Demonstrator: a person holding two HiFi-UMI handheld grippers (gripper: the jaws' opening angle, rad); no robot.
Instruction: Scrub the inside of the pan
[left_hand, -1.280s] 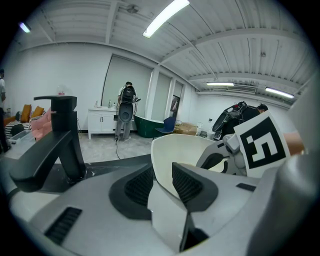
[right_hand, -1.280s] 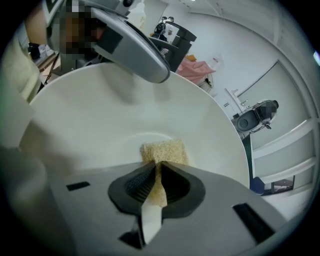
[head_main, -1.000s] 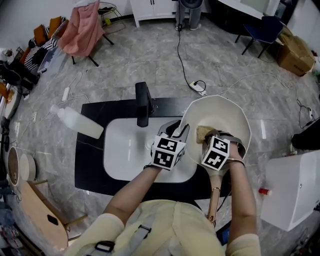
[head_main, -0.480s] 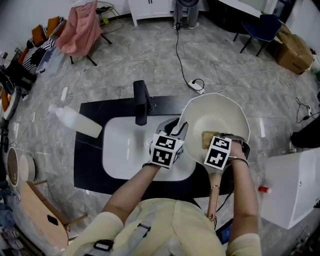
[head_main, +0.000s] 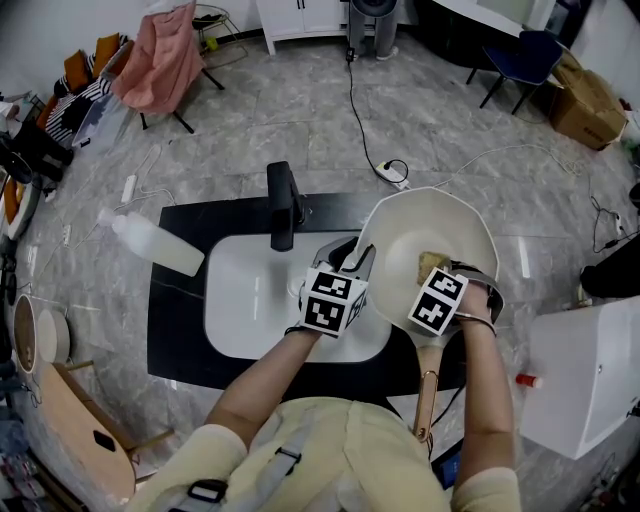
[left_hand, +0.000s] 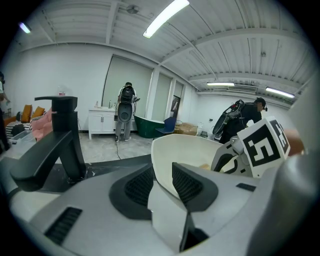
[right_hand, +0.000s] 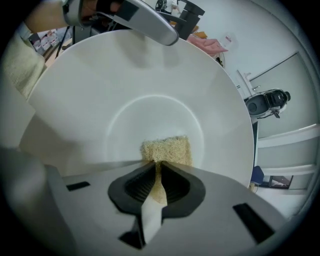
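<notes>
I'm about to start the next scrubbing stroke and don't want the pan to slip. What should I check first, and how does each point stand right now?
1. The left gripper clamps the pan by its rim: ok, the rim sits between its pads.
2. The right gripper holds the scrub pad: ok, pinched between the jaws.
3. The scrub pad is on the pan's inside: ok, it lies on the base near the middle.
4. The faucet is out of the way: ok, it stands apart, left of the pan.
5. There is soap or water in the pan: cannot tell.
</notes>
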